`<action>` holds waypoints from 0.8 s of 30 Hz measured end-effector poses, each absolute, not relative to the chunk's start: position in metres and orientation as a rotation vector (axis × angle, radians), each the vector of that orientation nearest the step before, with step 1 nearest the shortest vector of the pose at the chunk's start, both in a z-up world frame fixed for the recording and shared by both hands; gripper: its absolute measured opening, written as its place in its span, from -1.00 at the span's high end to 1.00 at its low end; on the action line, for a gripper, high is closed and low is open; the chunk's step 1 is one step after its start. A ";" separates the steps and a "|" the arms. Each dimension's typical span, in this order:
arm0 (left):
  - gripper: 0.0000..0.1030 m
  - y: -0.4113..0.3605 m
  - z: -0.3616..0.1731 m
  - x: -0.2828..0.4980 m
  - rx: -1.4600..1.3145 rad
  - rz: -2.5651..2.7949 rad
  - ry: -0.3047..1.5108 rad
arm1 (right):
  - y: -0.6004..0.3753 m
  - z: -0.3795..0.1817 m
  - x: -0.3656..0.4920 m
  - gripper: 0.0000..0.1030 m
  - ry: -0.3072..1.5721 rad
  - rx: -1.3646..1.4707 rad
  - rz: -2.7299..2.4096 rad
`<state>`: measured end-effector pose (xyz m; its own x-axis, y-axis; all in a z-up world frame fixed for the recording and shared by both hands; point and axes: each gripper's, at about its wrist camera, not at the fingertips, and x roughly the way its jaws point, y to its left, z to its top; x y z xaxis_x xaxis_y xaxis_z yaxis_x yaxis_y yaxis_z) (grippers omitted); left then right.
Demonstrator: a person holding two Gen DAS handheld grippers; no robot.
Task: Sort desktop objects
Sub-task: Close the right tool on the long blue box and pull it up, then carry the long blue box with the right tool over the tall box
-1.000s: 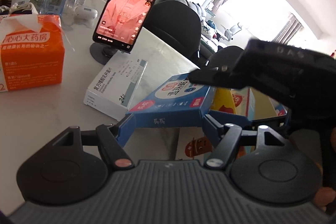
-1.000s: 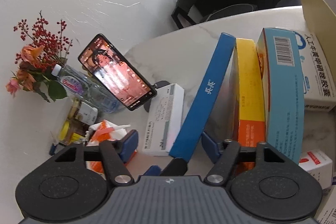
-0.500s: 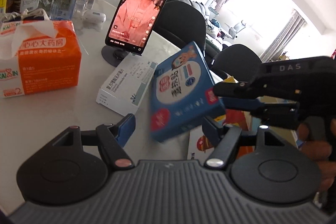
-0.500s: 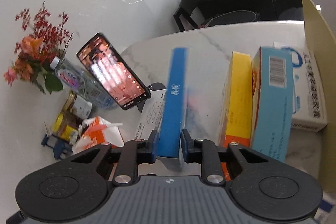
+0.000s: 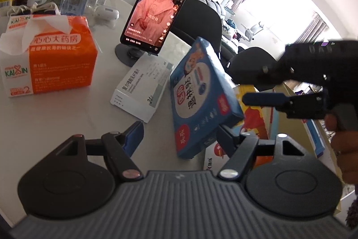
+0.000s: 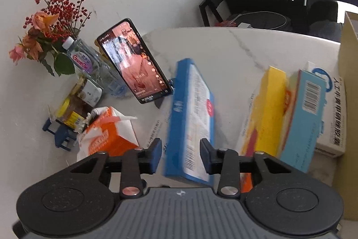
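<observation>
White table (image 6: 223,44) holds the thin blue box (image 6: 190,118). It looks light and stiff; hold its flat sides. Right gripper (image 6: 180,155) and left gripper (image 5: 179,138) are both open.

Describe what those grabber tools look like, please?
Each is black plastic: a ribbed grey base, two round discs, angled link arms with silver rivets, and blue-padded fingers. The left gripper matches the right gripper. No cables show.
</observation>
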<state>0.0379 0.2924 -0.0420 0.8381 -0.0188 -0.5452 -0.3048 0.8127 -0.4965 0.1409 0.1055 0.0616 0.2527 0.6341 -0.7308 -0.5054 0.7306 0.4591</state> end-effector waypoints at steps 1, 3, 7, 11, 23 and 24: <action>-0.40 0.292 -0.042 0.038 -0.608 0.161 0.567 | 0.109 0.062 0.143 0.08 1.060 0.133 0.780; -0.40 0.290 -0.043 0.038 -0.604 0.158 0.571 | 0.115 0.061 0.148 0.01 1.052 0.102 0.760; -0.40 0.289 -0.044 0.035 -0.598 0.154 0.577 | 0.125 0.051 0.158 0.01 1.059 0.030 0.706; -0.40 0.290 -0.045 0.033 -0.598 0.162 0.579 | 0.129 0.038 0.165 0.03 1.082 0.015 0.696; -0.40 0.288 -0.044 0.030 -0.595 0.165 0.582 | 0.127 0.030 0.168 0.52 1.085 0.058 0.686; -0.40 0.288 -0.044 0.030 -0.594 0.165 0.581 | 0.125 0.030 0.168 0.52 1.079 0.065 0.683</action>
